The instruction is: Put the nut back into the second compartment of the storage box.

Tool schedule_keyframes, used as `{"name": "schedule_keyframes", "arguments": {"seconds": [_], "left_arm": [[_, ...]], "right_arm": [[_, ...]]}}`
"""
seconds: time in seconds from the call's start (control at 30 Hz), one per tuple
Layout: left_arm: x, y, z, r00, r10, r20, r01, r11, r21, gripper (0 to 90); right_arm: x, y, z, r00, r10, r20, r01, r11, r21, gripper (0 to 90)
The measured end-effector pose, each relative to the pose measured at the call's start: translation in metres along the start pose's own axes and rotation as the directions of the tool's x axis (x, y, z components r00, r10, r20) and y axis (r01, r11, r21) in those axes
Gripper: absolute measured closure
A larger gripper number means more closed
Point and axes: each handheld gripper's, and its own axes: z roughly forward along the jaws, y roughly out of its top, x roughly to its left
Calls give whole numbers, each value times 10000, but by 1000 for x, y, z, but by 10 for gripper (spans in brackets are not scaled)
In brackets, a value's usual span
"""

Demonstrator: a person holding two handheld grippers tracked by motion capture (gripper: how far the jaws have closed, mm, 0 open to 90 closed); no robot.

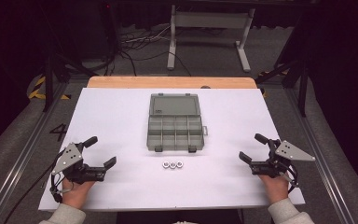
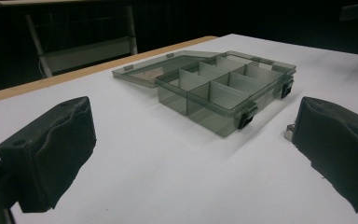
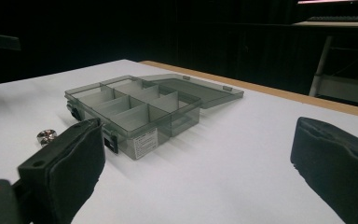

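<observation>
Organizer box (image 1: pixel 175 127) sits mid-table with its lid laid flat open behind it, compartments looking empty, and three small metal rings (image 1: pixel 172 164) lie in a row just in front of it. I hold my left gripper (image 1: pixel 99 152) and right gripper (image 1: pixel 250 148) wide apart, carrying nothing, resting near the table's front corners (nothing begun, I'd judge). Next, probably, one gripper reaches in and narrows onto a ring.

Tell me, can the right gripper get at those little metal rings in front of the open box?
Probably yes: the right gripper stands open, and bare white table lies between it and the metal rings.
</observation>
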Motion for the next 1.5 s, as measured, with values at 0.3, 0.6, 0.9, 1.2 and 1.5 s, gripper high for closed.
{"name": "schedule_keyframes", "arguments": {"seconds": [0.3, 0.6, 0.9, 1.2, 1.5], "left_arm": [[1, -2, -2, 9995, -208, 236, 217, 9991, -363, 3], [1, -4, 1, 9989, -237, 394, 249, 9992, -307, 2], [3, -3, -2, 9987, -419, 304, 429, 9985, -334, 1], [5, -4, -5, 9985, -445, 312, 456, 9984, -327, 1], [6, -4, -8, 9983, -513, 280, 525, 9978, -410, 1]], "right_arm": [[1, 1, -1, 10000, -62, 69, 62, 10000, -60, 29], [-1, 1, -1, 9999, 114, 86, -114, 9999, -60, 24], [16, 20, 30, 9973, 218, -703, -218, 9998, 8, 24], [43, 45, 72, 9832, -17, -1825, 5, 10000, -71, 22], [67, 65, 105, 9589, -349, -2816, 392, 9992, 96, 16]]}}
